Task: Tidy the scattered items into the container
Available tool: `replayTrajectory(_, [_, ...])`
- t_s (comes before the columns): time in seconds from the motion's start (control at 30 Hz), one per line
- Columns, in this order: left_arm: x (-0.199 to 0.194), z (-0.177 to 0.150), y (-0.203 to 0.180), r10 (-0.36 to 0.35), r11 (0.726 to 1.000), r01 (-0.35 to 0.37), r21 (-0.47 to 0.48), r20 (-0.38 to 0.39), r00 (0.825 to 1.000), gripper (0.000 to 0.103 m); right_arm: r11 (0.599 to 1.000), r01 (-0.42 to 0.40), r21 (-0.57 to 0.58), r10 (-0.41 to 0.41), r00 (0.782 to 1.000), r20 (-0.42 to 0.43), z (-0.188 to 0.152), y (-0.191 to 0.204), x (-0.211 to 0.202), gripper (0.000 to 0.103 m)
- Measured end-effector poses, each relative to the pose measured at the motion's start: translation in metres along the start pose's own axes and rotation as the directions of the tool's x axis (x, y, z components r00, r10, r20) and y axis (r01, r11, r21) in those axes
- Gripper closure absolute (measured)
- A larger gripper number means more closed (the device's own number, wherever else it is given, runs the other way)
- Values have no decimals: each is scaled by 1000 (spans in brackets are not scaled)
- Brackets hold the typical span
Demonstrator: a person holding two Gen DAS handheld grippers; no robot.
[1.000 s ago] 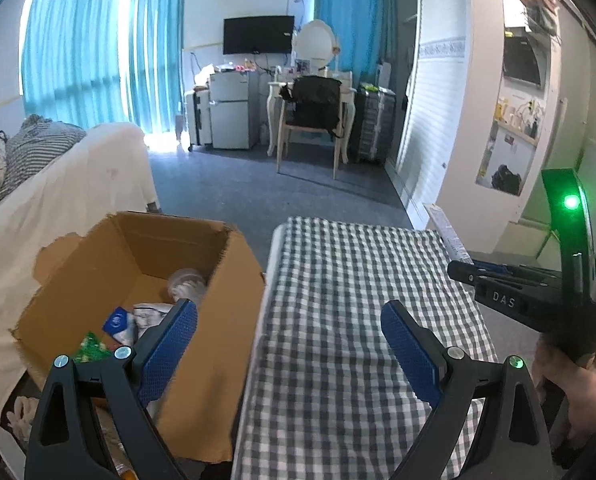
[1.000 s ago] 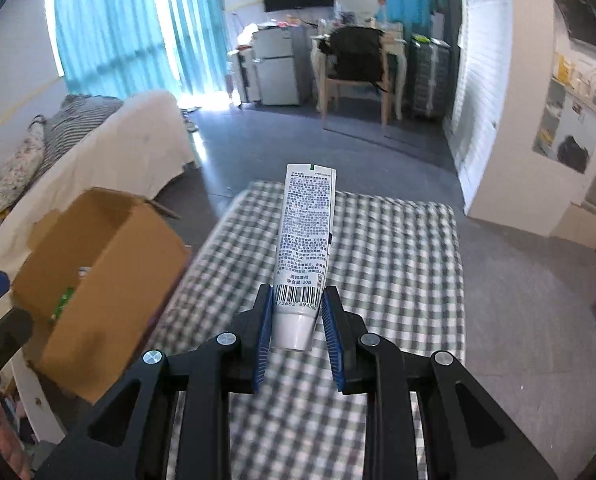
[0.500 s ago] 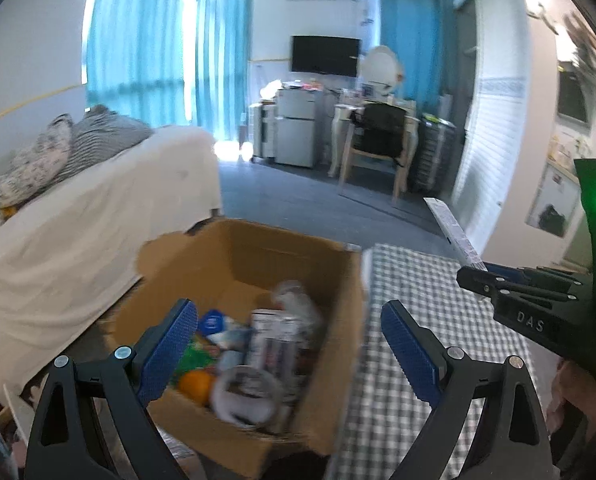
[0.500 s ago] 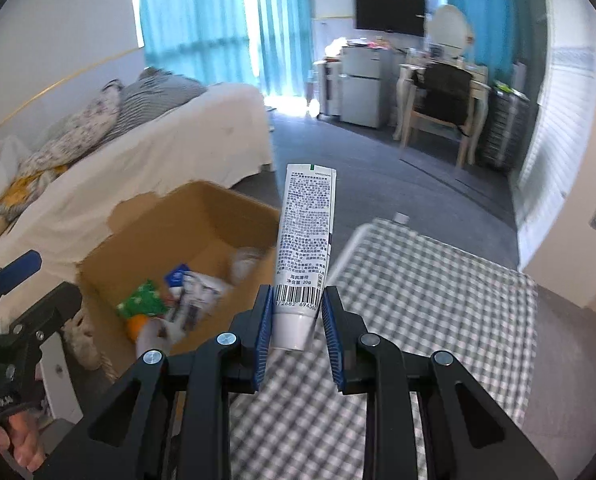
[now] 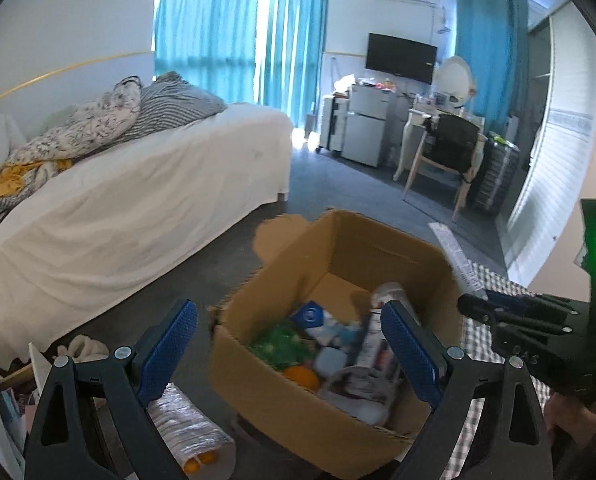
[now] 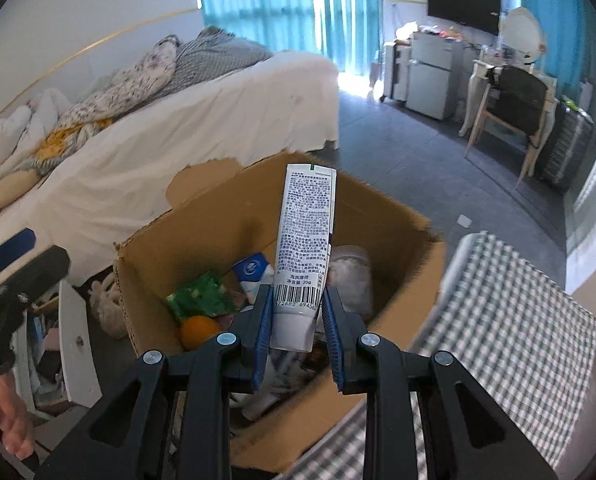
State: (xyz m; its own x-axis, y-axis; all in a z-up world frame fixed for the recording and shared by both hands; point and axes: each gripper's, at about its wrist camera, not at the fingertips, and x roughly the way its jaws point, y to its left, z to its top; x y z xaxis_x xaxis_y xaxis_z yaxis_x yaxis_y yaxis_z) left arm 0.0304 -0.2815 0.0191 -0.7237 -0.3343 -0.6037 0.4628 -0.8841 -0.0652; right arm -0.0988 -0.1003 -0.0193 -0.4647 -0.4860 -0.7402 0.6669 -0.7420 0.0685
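My right gripper (image 6: pixel 298 326) is shut on a white tube (image 6: pixel 306 240) with printed text and a barcode. The tube stands upright above the open cardboard box (image 6: pixel 217 224). Inside the box lie an orange (image 6: pixel 197 330), a green packet (image 6: pixel 199 294), a blue-and-white pack (image 6: pixel 253 270) and other items. In the left wrist view, my left gripper (image 5: pixel 289 344) is open and holds nothing, its fingers framing the same box (image 5: pixel 281 400). The right gripper (image 5: pixel 538 320) shows at that view's right edge, with the tube (image 5: pixel 454 256) slanting up from it.
A table with a checked cloth (image 6: pixel 510 320) stands right of the box. A white-covered bed (image 5: pixel 117 208) with bedding and a person lying on it (image 6: pixel 13 128) fills the left. A foil-wrapped roll (image 5: pixel 185 432) and clutter sit on the floor by the box. A chair (image 5: pixel 450 156) stands far back.
Both grippers have swung left from over the checked table to over the cardboard box. The tube has stayed clamped in the right gripper, and the left has stayed open.
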Motion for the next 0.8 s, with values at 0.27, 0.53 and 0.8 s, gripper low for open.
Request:
replayTrajectory(0.27, [14, -4, 12, 27, 1000, -27, -9, -28, 999, 8, 999, -29, -24, 27, 997, -67, -1, 11, 43, 78])
replayTrajectory(0.53, [16, -5, 0, 18, 1000, -19, -3, -34, 999, 8, 1000, -2, -14, 1, 1000, -24, -1, 3, 33, 18])
replayTrajectory(0.8, [7, -6, -12, -8, 1000, 8, 19, -23, 1000, 8, 1000, 24, 18, -23, 1000, -13, -5, -8, 15, 12])
